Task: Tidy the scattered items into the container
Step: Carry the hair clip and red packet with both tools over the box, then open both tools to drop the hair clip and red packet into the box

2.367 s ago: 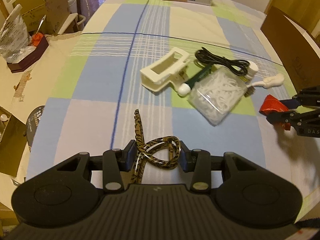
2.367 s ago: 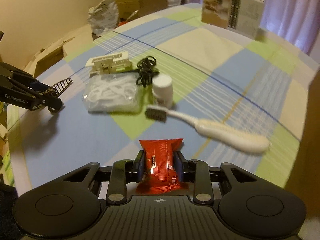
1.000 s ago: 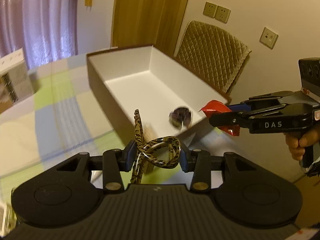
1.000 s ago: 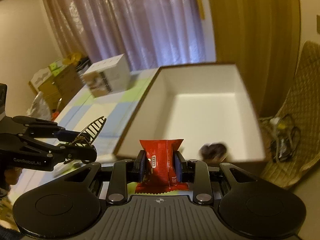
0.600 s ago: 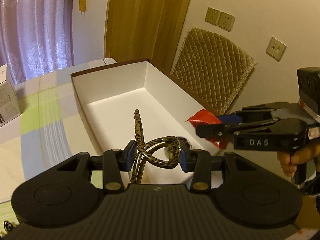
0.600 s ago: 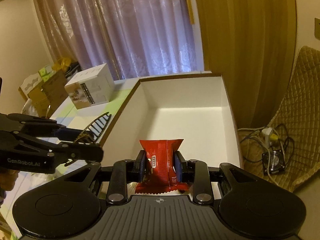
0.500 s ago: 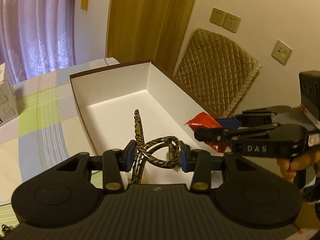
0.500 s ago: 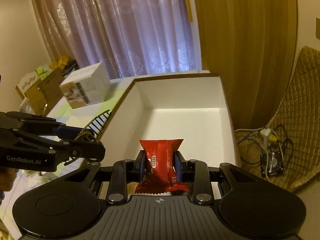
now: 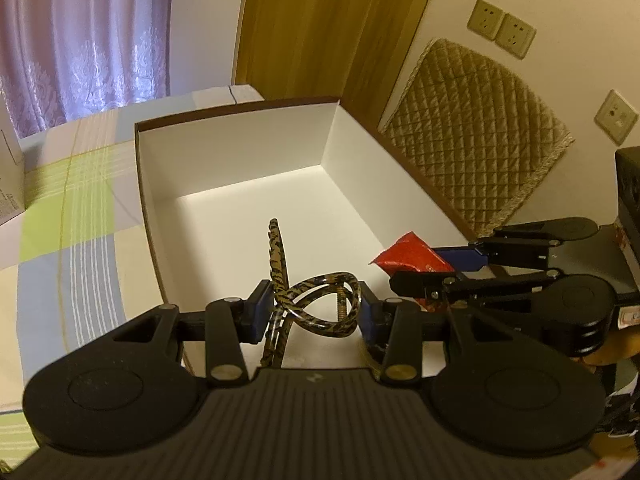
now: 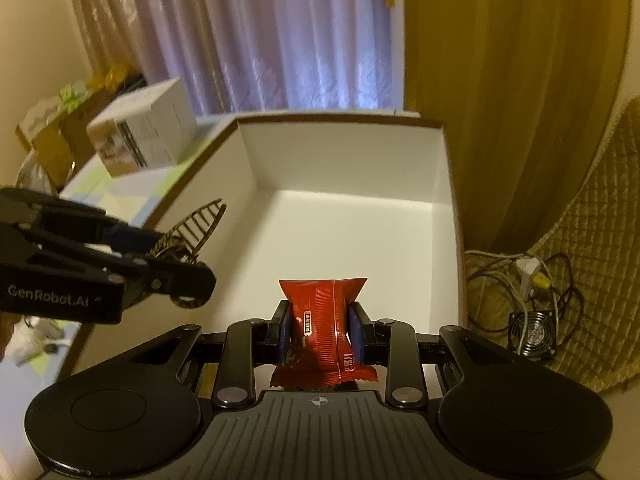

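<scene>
A brown box with a white inside (image 9: 240, 184) (image 10: 352, 184) stands open on the checked tablecloth. My left gripper (image 9: 312, 312) is shut on a leopard-print hair clip (image 9: 320, 312), held over the box's near end. My right gripper (image 10: 320, 332) is shut on a red snack packet (image 10: 324, 332), also over the box's near end. In the left wrist view the right gripper (image 9: 400, 276) comes in from the right with the red packet (image 9: 408, 258). The right wrist view shows the left gripper (image 10: 192, 268) at left with the clip (image 10: 192, 232).
A white carton (image 10: 144, 136) stands on the table beyond the box. A quilted chair back (image 9: 480, 136) is to the right of the box. Cables and a small fan (image 10: 532, 332) lie on the floor. Curtains (image 10: 280, 32) hang behind.
Both grippers swung from the scattered items on the table to the box and have moved in over its near end. The dark item seen in the box earlier is hidden now.
</scene>
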`<control>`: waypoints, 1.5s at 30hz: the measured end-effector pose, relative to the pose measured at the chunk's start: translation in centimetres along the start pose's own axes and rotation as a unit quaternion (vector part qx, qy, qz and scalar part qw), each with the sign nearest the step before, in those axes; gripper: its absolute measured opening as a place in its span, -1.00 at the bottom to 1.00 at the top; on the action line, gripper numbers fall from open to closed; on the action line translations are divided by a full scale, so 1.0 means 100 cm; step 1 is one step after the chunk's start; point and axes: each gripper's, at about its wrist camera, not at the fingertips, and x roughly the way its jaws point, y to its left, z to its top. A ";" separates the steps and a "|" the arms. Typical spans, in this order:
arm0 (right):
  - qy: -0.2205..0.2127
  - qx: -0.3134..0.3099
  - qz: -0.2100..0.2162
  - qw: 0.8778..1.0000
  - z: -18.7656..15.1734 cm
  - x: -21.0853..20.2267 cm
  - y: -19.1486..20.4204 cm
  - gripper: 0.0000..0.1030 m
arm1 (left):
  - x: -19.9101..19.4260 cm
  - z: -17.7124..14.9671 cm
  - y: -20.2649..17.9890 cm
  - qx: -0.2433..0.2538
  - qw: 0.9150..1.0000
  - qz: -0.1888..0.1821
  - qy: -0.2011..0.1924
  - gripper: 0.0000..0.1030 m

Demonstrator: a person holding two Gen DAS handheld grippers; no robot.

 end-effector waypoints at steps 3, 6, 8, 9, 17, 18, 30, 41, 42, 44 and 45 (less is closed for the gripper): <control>0.017 -0.025 0.002 1.000 0.003 0.013 0.000 -0.48 | 0.012 0.004 0.002 0.002 1.000 0.007 0.009 -0.27; 0.033 -0.034 0.010 0.999 0.007 0.024 -0.003 -0.48 | 0.025 0.008 0.003 0.004 1.000 0.013 0.018 -0.27; 0.040 -0.034 0.009 0.999 0.010 0.031 -0.006 -0.48 | 0.032 0.010 0.004 0.007 1.000 0.018 0.024 -0.27; 0.044 -0.034 0.010 0.998 0.011 0.034 -0.007 -0.48 | 0.036 0.011 0.005 0.007 0.999 0.020 0.029 -0.27; 0.071 -0.064 0.009 0.995 0.021 0.055 -0.009 -0.48 | 0.062 0.019 0.007 0.011 0.998 0.028 0.050 -0.27; 0.074 -0.065 0.009 0.995 0.022 0.058 -0.010 -0.47 | 0.065 0.020 0.008 0.011 0.998 0.029 0.054 -0.27; 0.085 -0.103 -0.005 0.991 0.021 0.074 -0.006 -0.47 | 0.087 0.024 0.011 0.005 0.996 0.050 0.072 -0.28; 0.078 -0.116 0.012 0.990 0.012 0.061 0.001 0.32 | 0.077 0.024 0.007 0.016 0.997 0.050 0.062 -0.12; 0.076 -0.117 0.016 0.990 0.011 0.059 0.002 0.38 | 0.076 0.022 0.006 0.018 0.997 0.050 0.063 -0.06; 0.069 -0.122 0.016 0.990 0.011 0.054 0.006 0.44 | 0.073 0.020 0.005 0.020 0.996 0.051 0.064 -0.02; 0.067 -0.123 0.016 0.990 0.011 0.052 0.008 0.49 | 0.072 0.018 0.004 0.022 0.996 0.050 0.065 -0.02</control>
